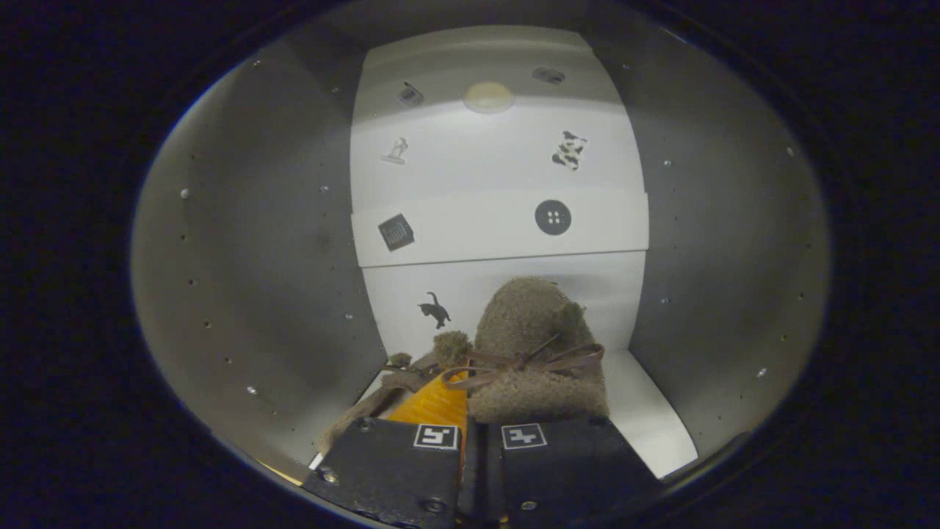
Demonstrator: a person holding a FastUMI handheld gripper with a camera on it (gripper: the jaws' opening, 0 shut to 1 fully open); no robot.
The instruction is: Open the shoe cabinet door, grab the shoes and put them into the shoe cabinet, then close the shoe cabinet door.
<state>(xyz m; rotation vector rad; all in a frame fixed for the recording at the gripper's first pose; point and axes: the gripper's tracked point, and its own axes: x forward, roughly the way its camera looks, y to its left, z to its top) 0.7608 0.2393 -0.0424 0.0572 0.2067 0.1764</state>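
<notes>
Cabinet (279,242) interior surrounds the gripper (481,448): pale side walls with rows of small holes stand to either side, and a white back wall (499,169) faces the fingers. The back wall carries small dark stickers, among them a cat (435,309) low down, a round button shape (553,217) and a small dark square (396,232) on a wide band across the middle, and a spotted figure (569,150) higher up. A round pale disc (488,97) sits near the top of that wall. On the white cabinet floor (646,411) rests a fuzzy brown shoe (532,345) with a thin brown bow (525,361) tied across its front; it stands just ahead of the fingers, near the back edge of the floor and toward its middle. A second bit of the same brown fuzz (452,345) and an orange-yellow insole (435,404) show just beside it, toward the floor's left edge. The two fingers are drawn close together with only a narrow gap between them, and the shoe's rear sits right at their tips; whether both fingers press on it cannot be told, since the contact is hidden behind the finger blocks.
</notes>
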